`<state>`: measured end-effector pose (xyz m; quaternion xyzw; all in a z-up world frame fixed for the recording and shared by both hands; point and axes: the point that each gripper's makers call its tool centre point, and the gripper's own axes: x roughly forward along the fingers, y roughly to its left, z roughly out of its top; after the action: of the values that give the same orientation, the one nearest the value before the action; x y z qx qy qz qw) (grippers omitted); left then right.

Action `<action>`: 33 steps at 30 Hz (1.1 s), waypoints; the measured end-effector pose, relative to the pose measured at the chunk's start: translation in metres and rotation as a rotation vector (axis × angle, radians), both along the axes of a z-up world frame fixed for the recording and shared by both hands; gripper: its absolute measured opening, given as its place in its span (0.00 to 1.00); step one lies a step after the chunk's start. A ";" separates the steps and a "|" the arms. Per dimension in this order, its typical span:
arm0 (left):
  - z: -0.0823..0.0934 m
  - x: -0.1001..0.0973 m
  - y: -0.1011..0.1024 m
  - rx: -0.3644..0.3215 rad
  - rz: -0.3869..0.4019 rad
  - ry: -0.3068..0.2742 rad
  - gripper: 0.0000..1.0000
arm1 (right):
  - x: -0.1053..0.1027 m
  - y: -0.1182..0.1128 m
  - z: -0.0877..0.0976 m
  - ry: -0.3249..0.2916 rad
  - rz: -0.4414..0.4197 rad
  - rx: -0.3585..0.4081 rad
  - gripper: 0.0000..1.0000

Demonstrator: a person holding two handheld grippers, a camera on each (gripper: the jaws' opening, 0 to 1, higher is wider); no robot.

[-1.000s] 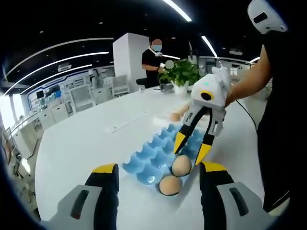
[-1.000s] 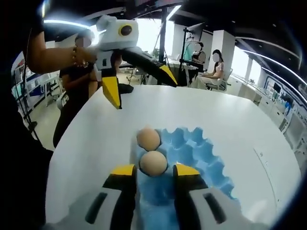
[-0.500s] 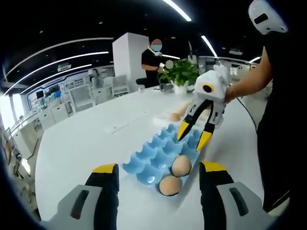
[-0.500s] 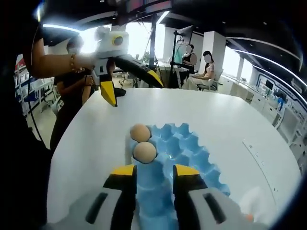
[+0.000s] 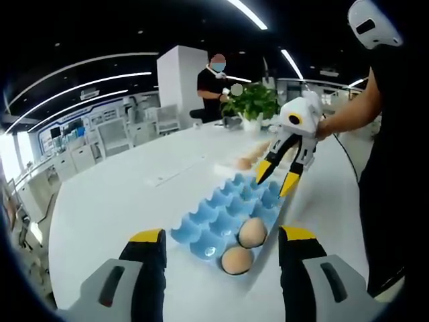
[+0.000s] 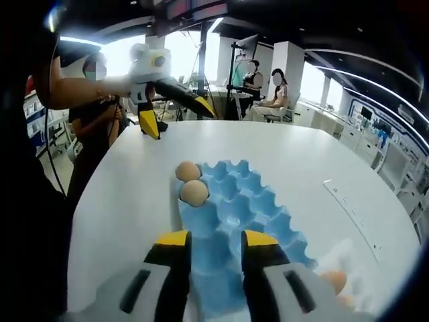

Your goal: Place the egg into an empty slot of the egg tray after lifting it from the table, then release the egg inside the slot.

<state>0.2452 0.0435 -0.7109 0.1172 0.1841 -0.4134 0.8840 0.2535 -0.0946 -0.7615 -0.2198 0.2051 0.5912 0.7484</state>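
Observation:
A blue egg tray [image 5: 216, 213] lies on the white table [image 5: 114, 194]. Two brown eggs [image 5: 253, 232] sit side by side in its near-end slots, seen from the other side as eggs [image 6: 194, 193] at the tray's [image 6: 251, 204] far left corner. My right gripper [image 5: 277, 178] hangs open and empty above the tray's far end, well back from the eggs; its own jaws [image 6: 216, 239] frame the tray. My left gripper [image 5: 222, 235] is open and empty just short of the tray, held above the table edge [image 6: 176, 117]. Loose eggs [image 5: 245, 163] lie beyond the tray.
More loose eggs [image 6: 333, 282] rest on the table near my right gripper. A potted plant [image 5: 253, 104] stands at the table's far side. A person [image 5: 213, 87] stands behind it, and seated people [image 6: 275, 94] are past the opposite edge.
My right gripper has drawn back and up from the two eggs toward the tray's far end, still open. My left gripper has stayed where it was.

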 end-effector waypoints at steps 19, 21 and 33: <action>-0.001 0.000 0.000 0.002 -0.004 0.001 0.68 | 0.004 -0.041 -0.005 -0.001 -0.070 -0.041 0.30; -0.001 0.000 0.000 0.001 -0.004 0.003 0.68 | 0.004 -0.048 -0.005 -0.001 -0.084 -0.045 0.30; 0.001 0.002 -0.001 -0.002 -0.006 0.000 0.68 | 0.006 -0.079 -0.009 0.007 -0.147 -0.071 0.30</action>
<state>0.2474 0.0421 -0.7101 0.1167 0.1834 -0.4161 0.8830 0.2593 -0.1738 -0.7703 -0.2283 0.2442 0.5276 0.7809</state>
